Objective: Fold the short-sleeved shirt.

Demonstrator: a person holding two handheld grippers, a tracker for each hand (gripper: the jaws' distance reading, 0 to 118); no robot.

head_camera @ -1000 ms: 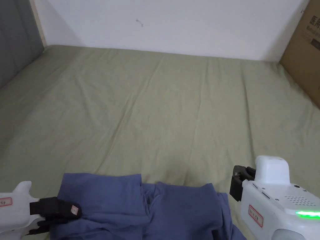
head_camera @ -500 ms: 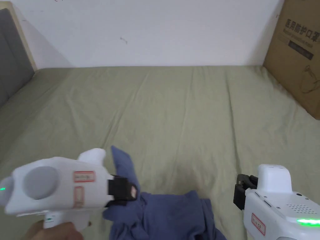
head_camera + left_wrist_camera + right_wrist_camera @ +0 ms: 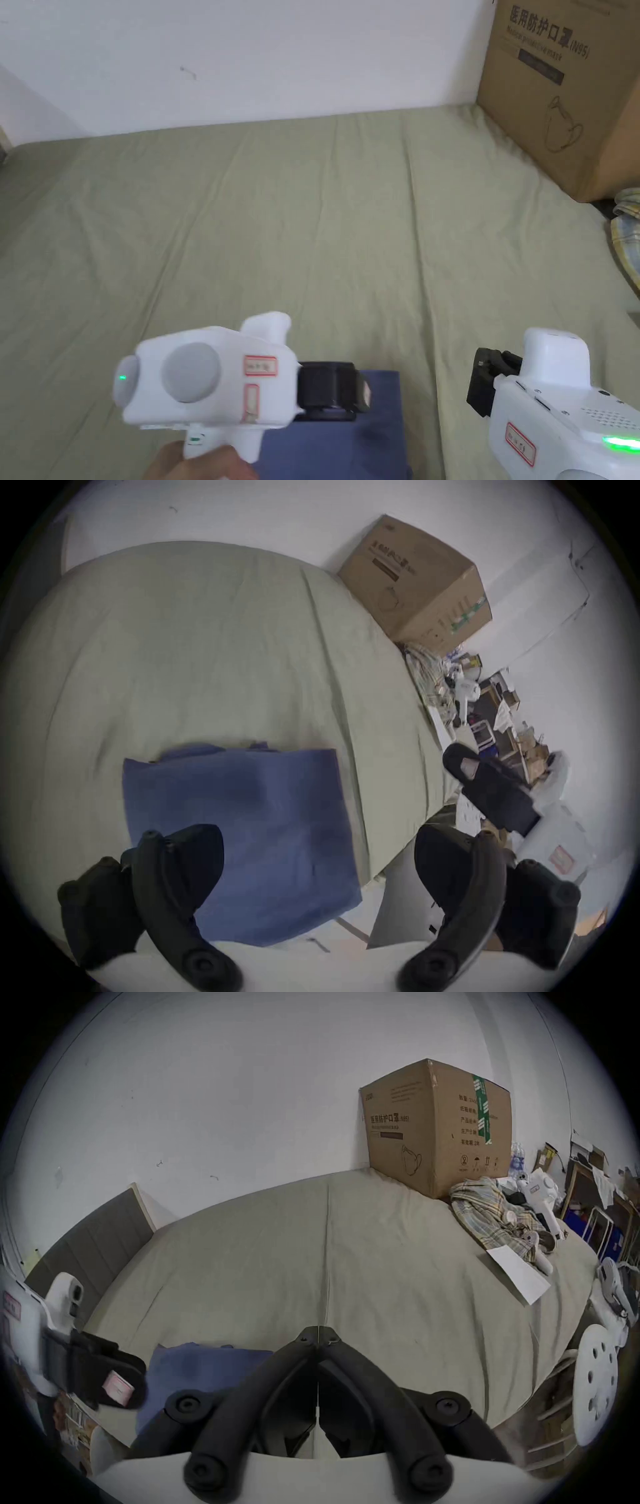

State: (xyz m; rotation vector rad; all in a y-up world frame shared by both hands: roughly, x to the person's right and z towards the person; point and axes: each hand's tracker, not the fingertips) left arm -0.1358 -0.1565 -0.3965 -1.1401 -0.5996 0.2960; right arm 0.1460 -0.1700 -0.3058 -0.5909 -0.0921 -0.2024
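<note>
Blue fabric, the folded shirt [image 3: 350, 437], is seen at the bottom centre of the head view, lying on the olive-green bed sheet [image 3: 312, 219]. The left gripper [image 3: 359, 394] is held above its upper edge, pointing right; how far its jaws are parted cannot be told there. The right gripper [image 3: 478, 381] is seen at the lower right, apart from the shirt, over bare sheet. A cardboard box [image 3: 562, 94] is placed at the upper right.

In the left gripper view, the shirt [image 3: 239, 833] is shown as a flat rectangle in the lower centre. The jaws are spread wide with nothing between them; the left jaw overlaps the shirt's lower left corner, the right jaw lies past the bed's edge.

In the right gripper view, the jaws are pressed together with nothing held, and the shirt [image 3: 201, 1366] is seen to their left, behind them.
</note>
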